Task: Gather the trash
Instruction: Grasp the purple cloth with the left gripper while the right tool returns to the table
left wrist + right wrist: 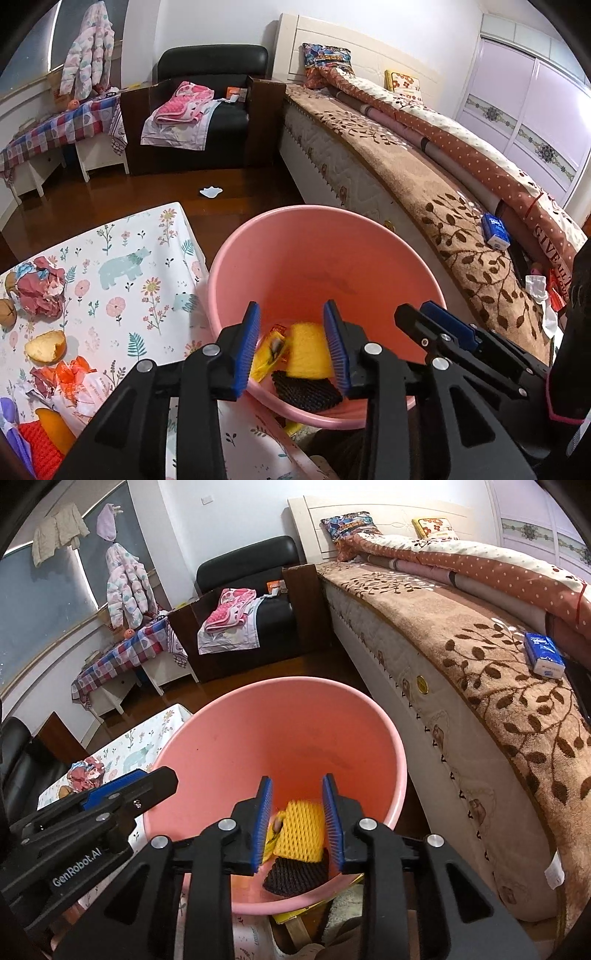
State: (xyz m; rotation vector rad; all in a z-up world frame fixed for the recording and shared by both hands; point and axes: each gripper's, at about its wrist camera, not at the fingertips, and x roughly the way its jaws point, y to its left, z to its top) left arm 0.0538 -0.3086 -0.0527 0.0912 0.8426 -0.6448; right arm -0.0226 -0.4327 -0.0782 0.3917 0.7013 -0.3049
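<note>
Both the left gripper (293, 341) and right gripper (297, 821) hang over the pink bin (258, 254), jaws spread and empty, yellow foam net (301, 830) dropped inside; next, fetch crumpled paper (40, 291) off the desk (147, 280).

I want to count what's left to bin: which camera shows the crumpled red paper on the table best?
The left wrist view: the crumpled red paper lies in full sight on the floral tablecloth. The right wrist view shows only part of it, behind the left tongs.

Smooth, matt pink plastic bucket (229, 738); yellow foam netting (301, 830), seemingly soft; glossy dark wooden floor (110, 195); printed cloth over the bench (122, 258)
</note>
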